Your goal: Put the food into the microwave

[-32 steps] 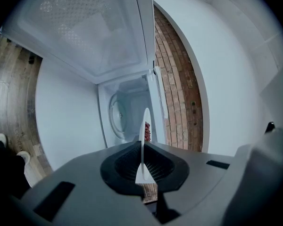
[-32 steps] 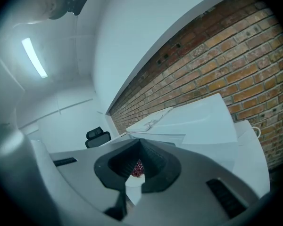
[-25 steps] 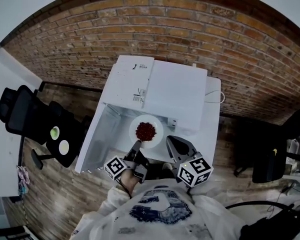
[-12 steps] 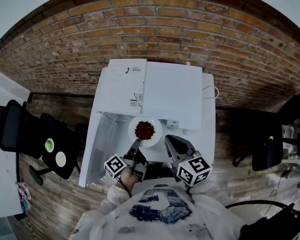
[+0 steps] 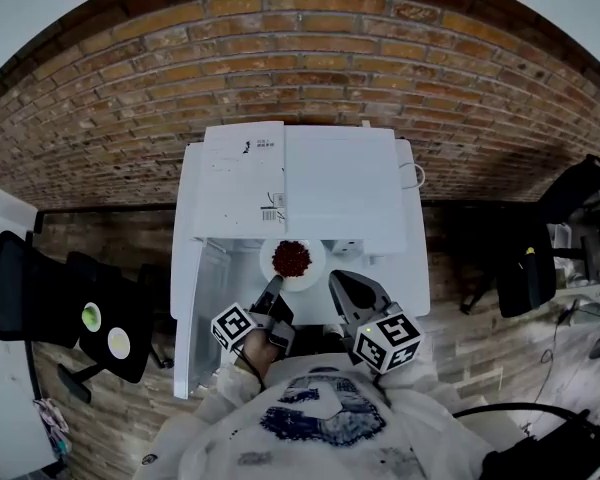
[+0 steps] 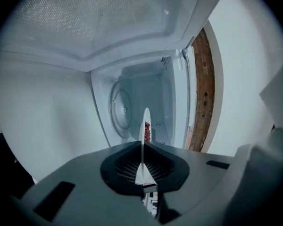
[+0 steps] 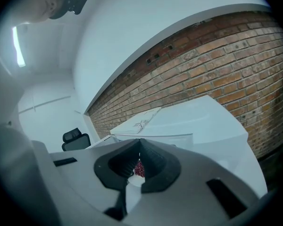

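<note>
A white plate (image 5: pixel 294 262) of red food (image 5: pixel 291 257) hangs at the mouth of the white microwave (image 5: pixel 345 188), its far rim under the top edge. My left gripper (image 5: pixel 272 290) is shut on the plate's near rim. In the left gripper view the plate (image 6: pixel 145 124) shows edge-on between the pads, with the food (image 6: pixel 147 132) on it. The open cavity and its glass turntable (image 6: pixel 121 109) lie ahead. The microwave door (image 5: pixel 194 308) stands open to the left. My right gripper (image 5: pixel 336 281) is shut and holds nothing, just right of the plate.
A paper leaflet (image 5: pixel 242 176) lies on the microwave's top, and a white cable (image 5: pixel 414 176) runs off its right side. A black office chair (image 5: pixel 40 303) stands at the left and another (image 5: pixel 540 258) at the right. A brick wall (image 5: pixel 310 68) is behind.
The plate has gone a little further in under the microwave's top edge, still in my left gripper. The head view has swung, so the microwave now sits squarer in it.
</note>
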A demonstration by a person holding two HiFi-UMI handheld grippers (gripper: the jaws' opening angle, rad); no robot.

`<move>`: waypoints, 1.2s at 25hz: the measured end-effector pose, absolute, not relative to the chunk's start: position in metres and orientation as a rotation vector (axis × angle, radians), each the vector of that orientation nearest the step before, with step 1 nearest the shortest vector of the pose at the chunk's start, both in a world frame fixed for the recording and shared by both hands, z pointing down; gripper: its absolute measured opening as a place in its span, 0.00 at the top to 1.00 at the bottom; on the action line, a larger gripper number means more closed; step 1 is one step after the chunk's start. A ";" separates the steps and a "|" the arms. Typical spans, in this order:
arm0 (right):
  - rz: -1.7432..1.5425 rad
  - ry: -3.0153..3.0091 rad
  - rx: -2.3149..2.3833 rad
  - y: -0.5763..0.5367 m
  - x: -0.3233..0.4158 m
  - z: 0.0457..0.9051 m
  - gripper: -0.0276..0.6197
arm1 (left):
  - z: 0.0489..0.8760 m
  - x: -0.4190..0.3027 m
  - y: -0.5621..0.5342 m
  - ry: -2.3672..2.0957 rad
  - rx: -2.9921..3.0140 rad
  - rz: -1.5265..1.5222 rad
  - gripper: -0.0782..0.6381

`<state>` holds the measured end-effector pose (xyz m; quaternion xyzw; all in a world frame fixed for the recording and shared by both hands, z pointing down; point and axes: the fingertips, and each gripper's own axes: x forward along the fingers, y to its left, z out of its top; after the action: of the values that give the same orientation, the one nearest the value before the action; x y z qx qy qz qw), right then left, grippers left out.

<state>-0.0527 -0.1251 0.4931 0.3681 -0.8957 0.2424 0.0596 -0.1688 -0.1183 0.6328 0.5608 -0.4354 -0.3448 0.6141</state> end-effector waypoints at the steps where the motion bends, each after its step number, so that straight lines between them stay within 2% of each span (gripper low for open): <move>1: 0.731 -2.707 1.128 -0.125 -0.054 0.493 0.94 | 0.635 -0.171 -0.119 -1.003 1.290 -0.782 0.87; 30: 0.699 -2.630 1.283 -0.128 -0.044 0.489 0.94 | 0.702 -0.193 -0.156 -1.044 1.186 -0.745 0.87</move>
<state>-0.0445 -0.1281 0.4890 0.4256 -0.8722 0.2318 0.0666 -0.1930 -0.1556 0.7022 0.5203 -0.4581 -0.3270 0.6423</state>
